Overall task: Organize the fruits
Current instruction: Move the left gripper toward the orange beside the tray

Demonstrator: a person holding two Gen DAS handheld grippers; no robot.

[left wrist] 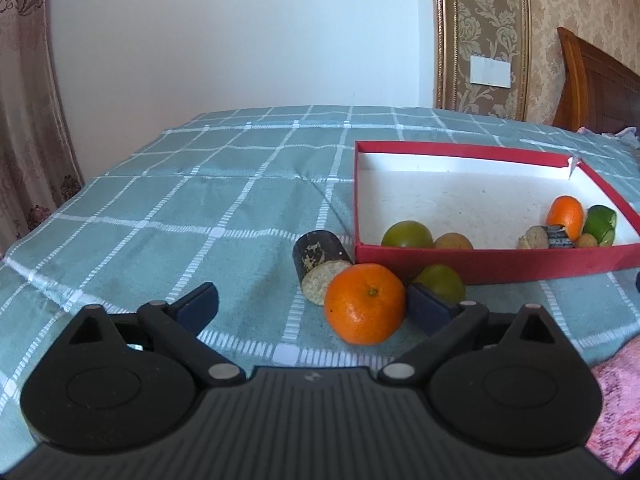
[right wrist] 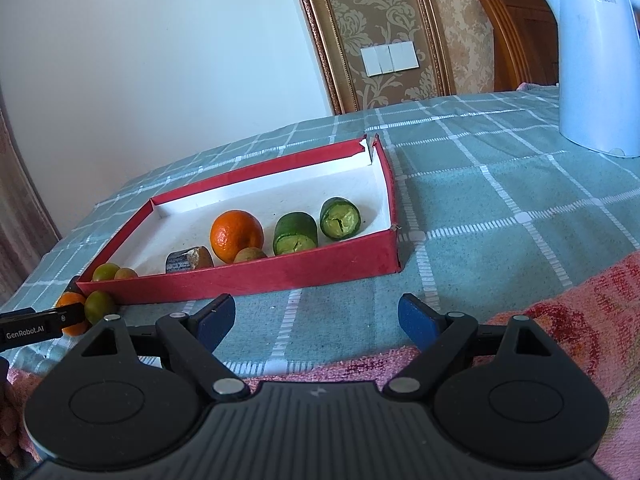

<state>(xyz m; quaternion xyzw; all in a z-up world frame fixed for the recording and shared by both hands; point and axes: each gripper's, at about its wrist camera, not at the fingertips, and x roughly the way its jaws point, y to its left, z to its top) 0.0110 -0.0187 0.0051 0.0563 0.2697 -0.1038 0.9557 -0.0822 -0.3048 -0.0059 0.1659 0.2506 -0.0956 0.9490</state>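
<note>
Teal white-checked cloth (left wrist: 224, 184) on counter; red shallow cardboard box (right wrist: 280, 276), white inside; bright orange round mandarin (left wrist: 365, 303); pale blue plastic kettle (right wrist: 596, 64); pink floral towel (right wrist: 568, 320).

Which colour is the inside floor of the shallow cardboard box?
White, against red walls; the right wrist view shows it best.

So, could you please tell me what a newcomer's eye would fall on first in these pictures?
Probably the red box on the checked cloth, holding an orange and two cut green pieces. Next, the bright orange lying outside the box, between the open left gripper's fingers. A pale kettle stands far right in the right wrist view.
</note>
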